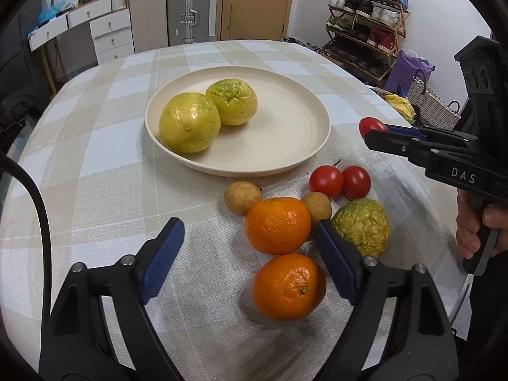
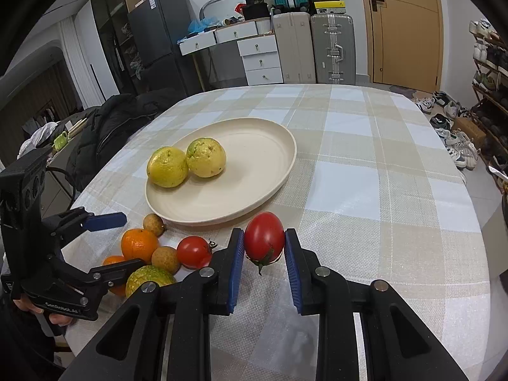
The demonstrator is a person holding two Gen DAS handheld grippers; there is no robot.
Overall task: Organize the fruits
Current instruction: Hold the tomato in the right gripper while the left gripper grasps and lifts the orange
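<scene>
Your left gripper hangs low over the checked tablecloth with its blue pads spread wide and nothing between them; the nearer orange lies just inside the right pad, and the second orange sits just beyond it. Around them you have two small brown fruits, a wrinkled green fruit and two red tomatoes touching each other. Farther on, the cream plate carries two yellow-green fruits pressed side by side. At the right edge your right gripper shows a red tomato at its tip. From the right wrist, your right gripper is clamped on that held tomato, stem end down, lifted above the cloth just in front of the plate. Your left gripper stands open at the left, over the pile of loose fruit.
</scene>
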